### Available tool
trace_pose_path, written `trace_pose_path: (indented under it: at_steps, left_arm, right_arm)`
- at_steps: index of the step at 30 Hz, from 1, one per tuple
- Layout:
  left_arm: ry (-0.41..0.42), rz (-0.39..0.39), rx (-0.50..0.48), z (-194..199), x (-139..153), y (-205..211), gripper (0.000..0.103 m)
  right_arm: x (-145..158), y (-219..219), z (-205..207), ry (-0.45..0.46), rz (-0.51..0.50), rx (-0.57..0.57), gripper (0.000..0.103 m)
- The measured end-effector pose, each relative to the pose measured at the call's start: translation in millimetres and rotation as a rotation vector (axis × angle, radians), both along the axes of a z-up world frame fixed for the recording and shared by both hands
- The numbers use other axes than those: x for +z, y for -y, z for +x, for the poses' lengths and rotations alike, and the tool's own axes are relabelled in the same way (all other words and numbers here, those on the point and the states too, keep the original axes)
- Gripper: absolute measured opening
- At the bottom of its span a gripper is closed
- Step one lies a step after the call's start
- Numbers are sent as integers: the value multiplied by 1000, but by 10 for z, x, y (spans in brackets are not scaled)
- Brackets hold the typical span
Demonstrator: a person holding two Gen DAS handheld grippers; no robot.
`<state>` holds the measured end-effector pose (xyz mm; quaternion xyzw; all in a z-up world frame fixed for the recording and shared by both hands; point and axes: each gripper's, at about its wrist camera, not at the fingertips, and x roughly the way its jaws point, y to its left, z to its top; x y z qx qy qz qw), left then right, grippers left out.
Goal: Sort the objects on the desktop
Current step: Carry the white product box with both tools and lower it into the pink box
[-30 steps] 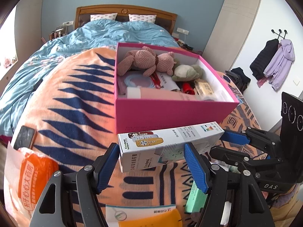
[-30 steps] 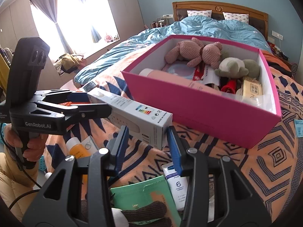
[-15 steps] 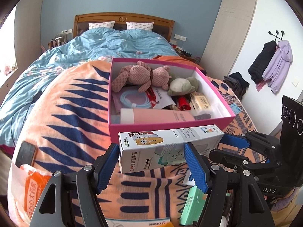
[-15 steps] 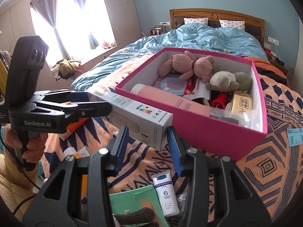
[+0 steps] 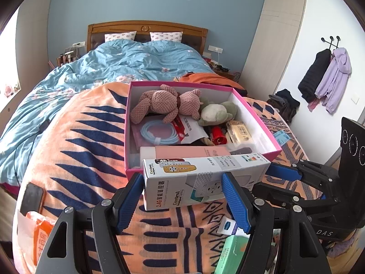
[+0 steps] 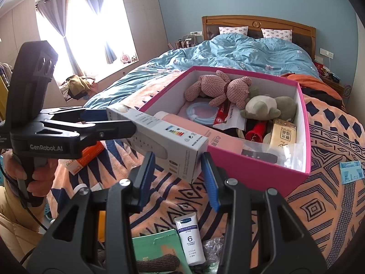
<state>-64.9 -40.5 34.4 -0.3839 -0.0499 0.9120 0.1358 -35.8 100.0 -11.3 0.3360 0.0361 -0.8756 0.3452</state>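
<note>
While the white remote-control box (image 5: pixel 205 178) hangs in the air just in front of the pink storage box (image 5: pixel 132 123), both grippers have it pinched: the left gripper (image 5: pixel 182 202) has its blue pads closed on one end, and the right gripper (image 6: pixel 179 178) squeezes the other end, fingers narrowed right down to the carton's width. From the right wrist camera the carton (image 6: pixel 159 137) runs slantwise between the two tools, its far end sitting over the near corner of the pink storage box (image 6: pixel 262 166), and the left gripper (image 6: pixel 109 123) shows from the side, clamped on. Inside the pink box: a knitted pink bear (image 5: pixel 166 102) at the back, a green-and-cream plush (image 5: pixel 216 113) beside it, a coiled light-blue cable (image 5: pixel 157 134), a long pink carton (image 5: pixel 184 154) along the near wall. On the orange patterned blanket (image 5: pixel 79 150) nearer the cameras lie a white tube (image 6: pixel 190 237) and a green packet (image 6: pixel 157 244), with a phone (image 5: pixel 32 196) at the blanket's left edge.
</note>
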Motion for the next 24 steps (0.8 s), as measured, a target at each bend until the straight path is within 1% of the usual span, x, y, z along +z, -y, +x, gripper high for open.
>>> trace_pose_path:
  at_steps: [24]
  left_arm:
    - [-14,-12,-10,-240,79,-86,72]
  right_arm:
    - [99,-63,-244,-17,-4,-20,45]
